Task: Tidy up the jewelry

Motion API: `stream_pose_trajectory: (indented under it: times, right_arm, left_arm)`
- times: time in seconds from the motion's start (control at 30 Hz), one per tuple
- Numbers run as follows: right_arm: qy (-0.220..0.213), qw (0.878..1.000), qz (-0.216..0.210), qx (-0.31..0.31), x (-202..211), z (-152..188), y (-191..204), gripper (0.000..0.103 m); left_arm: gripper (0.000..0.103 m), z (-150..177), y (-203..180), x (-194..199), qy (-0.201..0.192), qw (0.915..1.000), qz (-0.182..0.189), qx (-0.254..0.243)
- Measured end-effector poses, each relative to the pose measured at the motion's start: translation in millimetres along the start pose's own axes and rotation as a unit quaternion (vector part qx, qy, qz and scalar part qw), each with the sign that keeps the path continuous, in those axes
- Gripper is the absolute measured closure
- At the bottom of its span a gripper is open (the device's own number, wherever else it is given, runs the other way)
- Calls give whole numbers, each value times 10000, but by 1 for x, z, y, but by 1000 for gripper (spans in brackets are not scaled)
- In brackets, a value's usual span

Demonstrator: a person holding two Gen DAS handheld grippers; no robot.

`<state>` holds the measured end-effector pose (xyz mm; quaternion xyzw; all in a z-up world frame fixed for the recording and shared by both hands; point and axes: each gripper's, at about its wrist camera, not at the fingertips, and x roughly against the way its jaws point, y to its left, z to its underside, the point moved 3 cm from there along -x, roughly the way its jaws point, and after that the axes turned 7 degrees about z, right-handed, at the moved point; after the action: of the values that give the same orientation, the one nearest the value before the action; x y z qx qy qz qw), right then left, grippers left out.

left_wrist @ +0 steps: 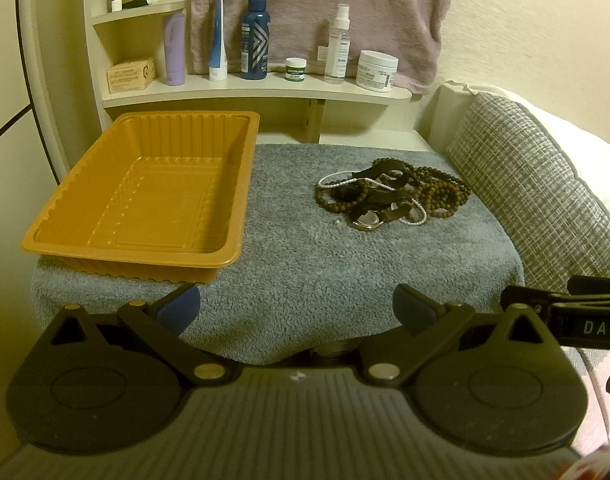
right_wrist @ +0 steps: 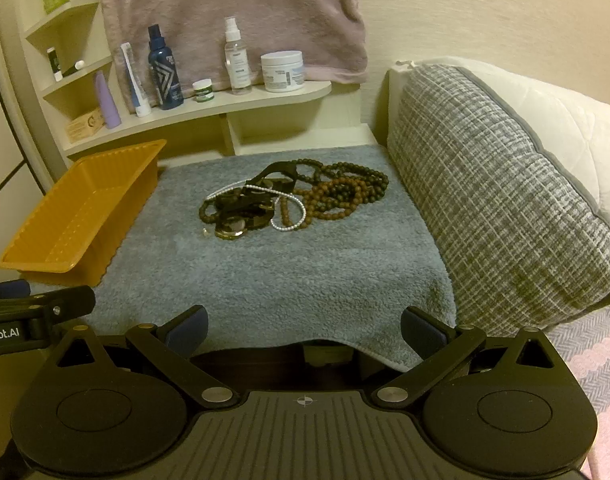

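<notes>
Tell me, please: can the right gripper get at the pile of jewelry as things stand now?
Probably yes. The right gripper is open and empty, facing the jewelry pile across bare grey towel. Nothing stands between them; the orange tray sits off to the left.

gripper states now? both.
Left gripper: open, holding nothing.
Right gripper: open, holding nothing.

Tangled jewelry pile hides its lower strands.
</notes>
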<state>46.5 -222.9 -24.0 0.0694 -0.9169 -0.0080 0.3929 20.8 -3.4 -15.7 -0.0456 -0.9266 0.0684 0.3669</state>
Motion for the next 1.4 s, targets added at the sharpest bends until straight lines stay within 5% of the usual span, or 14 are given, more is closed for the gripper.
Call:
stream_pose_trajectory:
  times: [0.57,0.83,1.0,1.2,1.4]
  right_arm:
    - [-325,9993,-166,-105,2,-13,-1,1]
    - [-1157,9904,-511,554,2,-34,20,1]
    - [-972,9905,-716,657,-10,-45,39,1]
    - [-832,9900,-869,739,-28,-49,57,1]
    - [-471,9924,-831,776,-53,-49,69,1]
  left_arm:
    - [1,-15,21,4,-317,9986,178,388]
    - [4,-37,81,16,-708,9950,-165,685]
    - [7,-42,138,20,-867,9932,-558,535]
    - [13,-50,204,9,-566,9952,-780,180]
    - [34,-48,249,-23,58,9994,-274,214]
